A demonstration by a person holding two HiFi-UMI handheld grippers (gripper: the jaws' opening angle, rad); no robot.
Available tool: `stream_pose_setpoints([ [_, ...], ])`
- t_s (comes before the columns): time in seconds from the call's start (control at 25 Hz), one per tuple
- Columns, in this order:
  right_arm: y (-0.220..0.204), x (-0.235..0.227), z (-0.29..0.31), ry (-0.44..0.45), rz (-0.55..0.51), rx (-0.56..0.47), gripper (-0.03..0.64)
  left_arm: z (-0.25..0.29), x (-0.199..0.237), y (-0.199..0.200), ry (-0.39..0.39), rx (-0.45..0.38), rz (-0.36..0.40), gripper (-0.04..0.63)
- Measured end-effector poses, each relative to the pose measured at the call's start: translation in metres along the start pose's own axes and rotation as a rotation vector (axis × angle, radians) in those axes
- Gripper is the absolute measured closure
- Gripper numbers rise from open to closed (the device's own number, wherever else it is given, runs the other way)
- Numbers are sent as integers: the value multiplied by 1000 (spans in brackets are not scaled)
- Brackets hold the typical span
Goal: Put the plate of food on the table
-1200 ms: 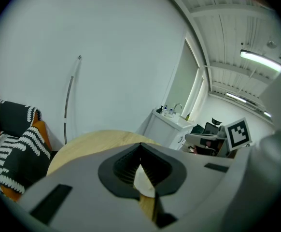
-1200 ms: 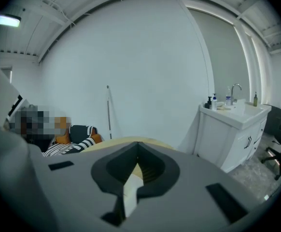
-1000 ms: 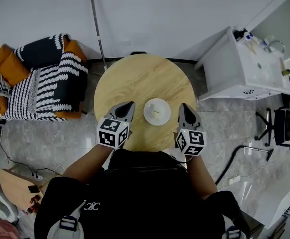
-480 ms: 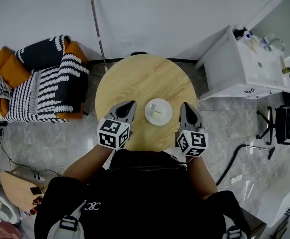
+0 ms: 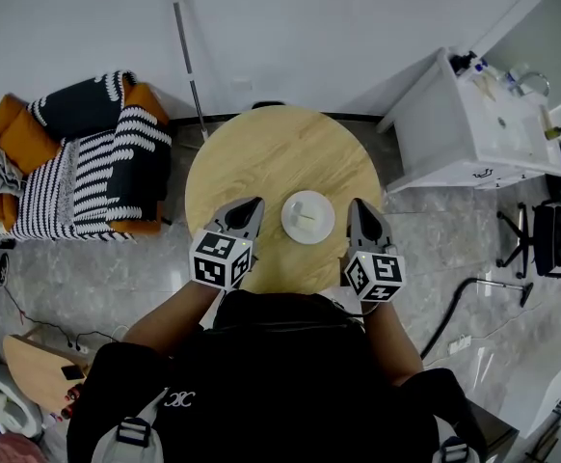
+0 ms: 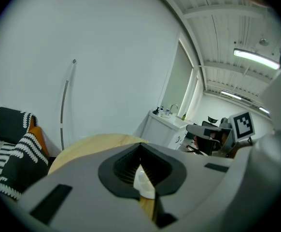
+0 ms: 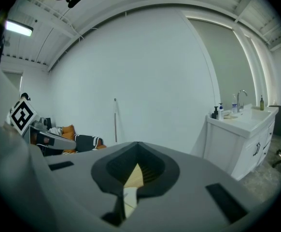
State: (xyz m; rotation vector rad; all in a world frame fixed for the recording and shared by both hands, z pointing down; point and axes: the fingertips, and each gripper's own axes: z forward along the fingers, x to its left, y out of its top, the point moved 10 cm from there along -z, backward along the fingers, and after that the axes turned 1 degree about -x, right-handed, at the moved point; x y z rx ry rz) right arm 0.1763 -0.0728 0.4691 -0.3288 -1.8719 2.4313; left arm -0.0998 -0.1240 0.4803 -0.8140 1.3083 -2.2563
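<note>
Wooden table [image 5: 261,152] bears the plate of food [image 5: 307,217] near its front edge, seemingly delivered; left gripper [image 5: 252,204] and right gripper [image 5: 358,206] flank it, jaws closed, empty.

We see a round table [image 5: 261,152] of pale wood, matt and finely grained, bearing a smooth white plate [image 5: 308,217] (ceramic, by its look). The left gripper [image 5: 252,204] and right gripper [image 5: 355,205] have matt grey plastic shells. The floor [image 5: 435,239] is polished grey stone; the sofa [image 5: 88,162] wears striped knitted cloth.
</note>
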Motion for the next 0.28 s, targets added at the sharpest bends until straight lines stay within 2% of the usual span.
stream_pose_setpoints([
  [0.28, -2, 2, 0, -1, -30, 6, 609, 1, 2, 2, 1, -2, -3, 589],
])
